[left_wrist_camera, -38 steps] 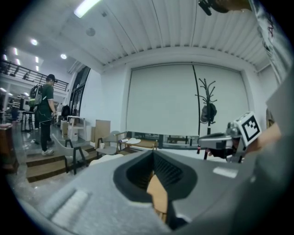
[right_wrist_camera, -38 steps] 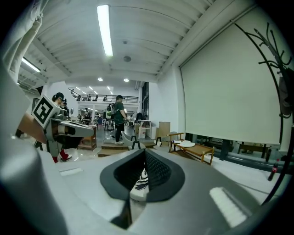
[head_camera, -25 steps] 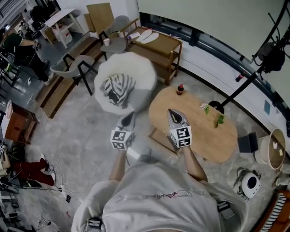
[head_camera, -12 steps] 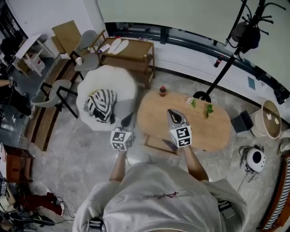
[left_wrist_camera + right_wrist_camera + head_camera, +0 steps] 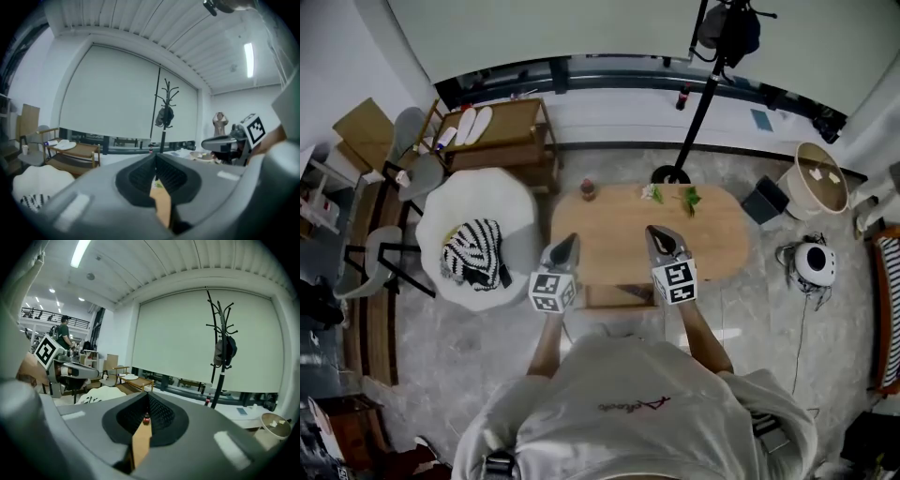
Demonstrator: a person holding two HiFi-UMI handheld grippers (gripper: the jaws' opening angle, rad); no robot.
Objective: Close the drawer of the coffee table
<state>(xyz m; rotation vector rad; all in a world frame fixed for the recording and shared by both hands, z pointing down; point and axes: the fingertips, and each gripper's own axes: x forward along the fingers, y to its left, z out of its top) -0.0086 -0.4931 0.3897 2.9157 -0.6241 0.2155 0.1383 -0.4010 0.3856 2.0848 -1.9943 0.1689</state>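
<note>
The oval wooden coffee table [image 5: 703, 239] lies straight ahead in the head view. Its drawer [image 5: 619, 296] stands pulled out from the near edge, between my two grippers. My left gripper [image 5: 569, 241] hovers over the table's left near edge, shut and empty. My right gripper [image 5: 657, 232] is over the tabletop, also shut and empty. In the left gripper view the left gripper [image 5: 155, 163] has its jaws closed together, with a strip of tabletop showing under them. In the right gripper view the right gripper [image 5: 147, 401] is shut, in line with a small red bottle [image 5: 146, 418].
A red bottle [image 5: 588, 190] and green sprigs [image 5: 689, 199] stand on the table's far side. A white pouf [image 5: 455, 211] with a striped cloth [image 5: 472, 253] is at the left, a wooden shelf [image 5: 502, 141] behind it. A coat stand [image 5: 701, 103], a basket [image 5: 818, 178] and a white round device [image 5: 818, 264] are at the right.
The whole view has swung round, so the coffee table now lies square in front instead of off to the right. Both grippers stay shut and keep their spacing.
</note>
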